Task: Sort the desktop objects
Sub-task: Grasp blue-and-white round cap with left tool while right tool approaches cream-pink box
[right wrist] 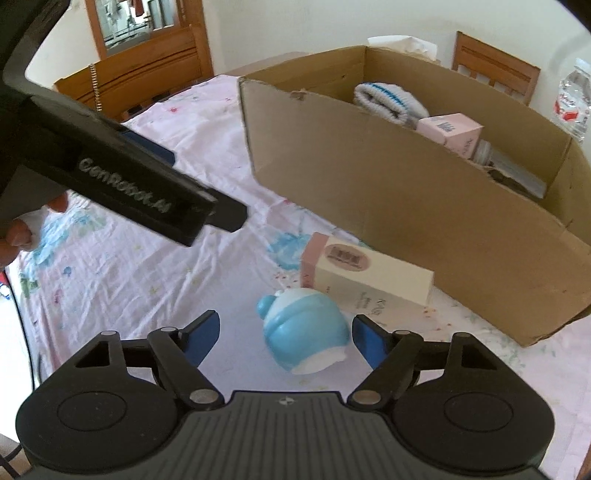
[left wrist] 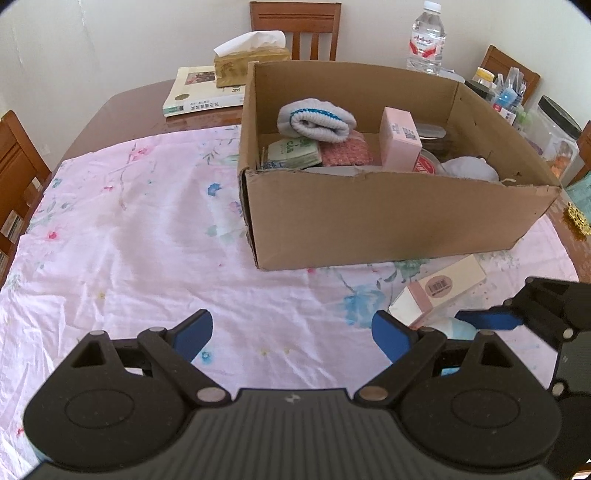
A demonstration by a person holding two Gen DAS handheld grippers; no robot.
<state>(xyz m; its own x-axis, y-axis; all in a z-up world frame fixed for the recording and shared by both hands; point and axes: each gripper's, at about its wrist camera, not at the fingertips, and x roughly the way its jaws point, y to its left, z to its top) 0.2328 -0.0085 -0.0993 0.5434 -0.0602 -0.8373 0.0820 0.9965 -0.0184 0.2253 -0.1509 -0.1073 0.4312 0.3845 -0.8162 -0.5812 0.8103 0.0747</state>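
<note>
Blue toy between right gripper fingers

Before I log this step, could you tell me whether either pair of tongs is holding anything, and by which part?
Nothing is held. The left tongs are open over bare cloth; the right tongs are open around the blue-and-white toy, not gripping it.

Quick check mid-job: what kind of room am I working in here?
Most likely a home dining room: a wooden dining table under a pink floral cloth, wooden chairs around it, and a tissue box on top.
</note>
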